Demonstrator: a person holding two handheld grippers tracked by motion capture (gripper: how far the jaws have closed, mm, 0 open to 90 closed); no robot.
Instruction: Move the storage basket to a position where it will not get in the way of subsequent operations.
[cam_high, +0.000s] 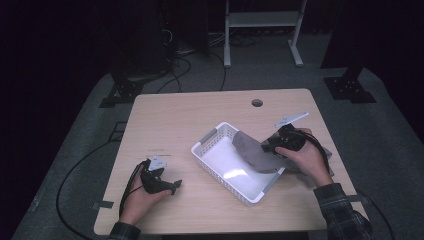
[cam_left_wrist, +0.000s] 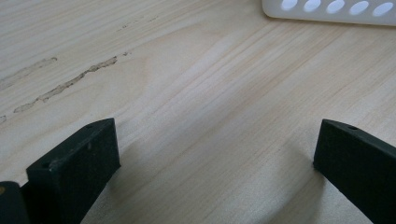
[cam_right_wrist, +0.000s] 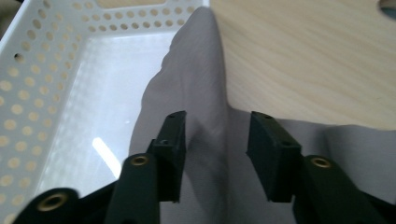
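I take the job to be getting the grey cloth (cam_high: 260, 152) into the white basket (cam_high: 212, 136), and I judge it roughly half done. In the high view the cloth lies draped over the basket's right wall: one part hangs inside, over the right end of the floor, and the rest trails out onto the table (cam_high: 175, 110) under my right hand.

My right gripper (cam_right_wrist: 215, 156) sits over the cloth at that wall. In the right gripper view its jaws stand partly apart with a raised fold of cloth between them; the pads look near the fold on both sides, but I cannot tell whether they press on it. So I count the cloth as straddled, not surely grasped.

My left gripper (cam_left_wrist: 217, 158) rests low over bare table, left of the basket, jaws spread wide with nothing between them. The left gripper view shows wood grain and the basket's holed wall at the top edge.

Left to do, as I see it: close on the fold, lift the trailing part over the wall, and drop it all inside.
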